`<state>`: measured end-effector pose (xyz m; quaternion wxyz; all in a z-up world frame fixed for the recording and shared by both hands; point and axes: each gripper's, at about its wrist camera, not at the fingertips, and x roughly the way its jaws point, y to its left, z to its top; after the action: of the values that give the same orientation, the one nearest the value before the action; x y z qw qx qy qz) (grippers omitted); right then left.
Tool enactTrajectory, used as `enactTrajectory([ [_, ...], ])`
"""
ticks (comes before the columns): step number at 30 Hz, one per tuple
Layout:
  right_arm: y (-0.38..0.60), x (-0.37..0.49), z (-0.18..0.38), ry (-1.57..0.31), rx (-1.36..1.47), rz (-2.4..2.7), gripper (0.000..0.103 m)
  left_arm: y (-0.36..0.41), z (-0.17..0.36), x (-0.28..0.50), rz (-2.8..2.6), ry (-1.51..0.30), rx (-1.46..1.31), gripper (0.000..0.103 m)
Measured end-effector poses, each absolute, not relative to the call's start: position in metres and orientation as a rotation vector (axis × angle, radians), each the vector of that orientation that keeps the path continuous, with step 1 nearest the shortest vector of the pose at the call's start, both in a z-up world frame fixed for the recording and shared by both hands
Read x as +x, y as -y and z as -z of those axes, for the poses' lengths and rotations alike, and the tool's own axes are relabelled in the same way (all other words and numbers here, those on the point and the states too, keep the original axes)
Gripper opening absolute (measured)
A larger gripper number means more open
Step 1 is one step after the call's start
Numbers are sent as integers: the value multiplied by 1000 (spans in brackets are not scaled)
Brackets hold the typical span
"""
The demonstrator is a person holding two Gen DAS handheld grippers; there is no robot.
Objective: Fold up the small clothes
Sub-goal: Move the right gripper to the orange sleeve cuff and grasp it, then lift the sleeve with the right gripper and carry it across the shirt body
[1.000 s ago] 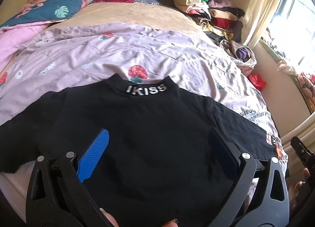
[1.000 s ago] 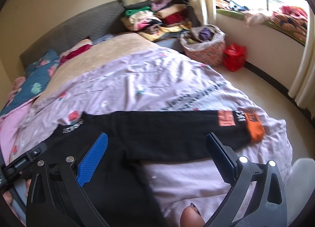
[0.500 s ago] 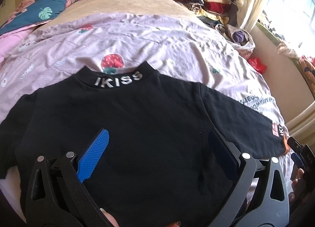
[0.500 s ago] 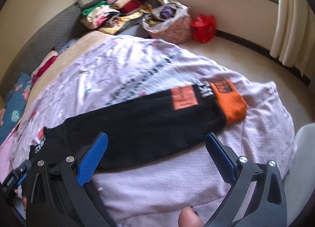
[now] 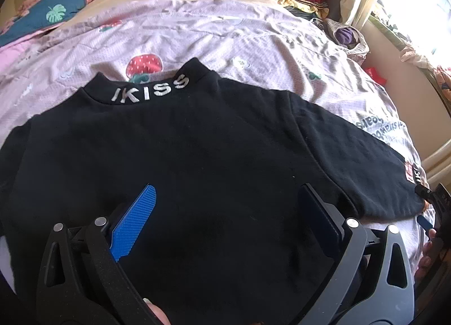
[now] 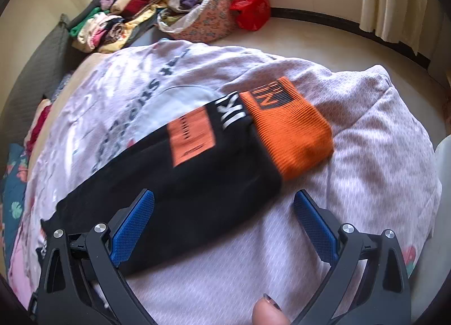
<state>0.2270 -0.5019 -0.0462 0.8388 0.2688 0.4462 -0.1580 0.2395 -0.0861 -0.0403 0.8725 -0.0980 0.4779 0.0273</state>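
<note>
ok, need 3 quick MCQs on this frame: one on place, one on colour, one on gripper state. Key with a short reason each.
1. Where does the black sweatshirt lie?
A. in the floral basket
B. flat on the pink bedspread
C. on the stack of folded clothes

2. What colour is the sleeve cuff?
A. orange
B. green
C. white

3. How does the right gripper stand?
A. shut on the cuff
B. shut on the bedspread
C. open, its fingers either side of the sleeve's lower edge

Key:
1 B: the sweatshirt is spread over the pink bedspread, collar lettering up; the floral basket and the stack of folded clothes are well beyond it.
2 A: the ribbed cuff at the sleeve end is orange.
3 C: both blue pads stand wide apart with nothing pinched. The left gripper is open too, over the sweatshirt's body.
</note>
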Motion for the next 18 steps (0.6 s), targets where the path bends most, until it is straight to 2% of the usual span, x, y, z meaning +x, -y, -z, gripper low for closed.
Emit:
enactTrajectory([
  [3,514,234,51,-918,610,334,97,82,48,246,-81,-1014,-200,95],
  [5,519,238,51,-900,611,345,72,80,52,249,-87,-1026,-204,95],
  [7,521,238,48,-879,618,330,61,76,52,250,-98,-1030,-210,95],
  [11,518,231,28,-788,604,268,18,61,36,243,-113,-972,-246,95],
  [12,517,230,22,-769,603,245,15,59,33,242,-113,-969,-248,95],
  [18,488,217,-30,-640,562,84,14,49,8,230,-88,-943,-258,95],
])
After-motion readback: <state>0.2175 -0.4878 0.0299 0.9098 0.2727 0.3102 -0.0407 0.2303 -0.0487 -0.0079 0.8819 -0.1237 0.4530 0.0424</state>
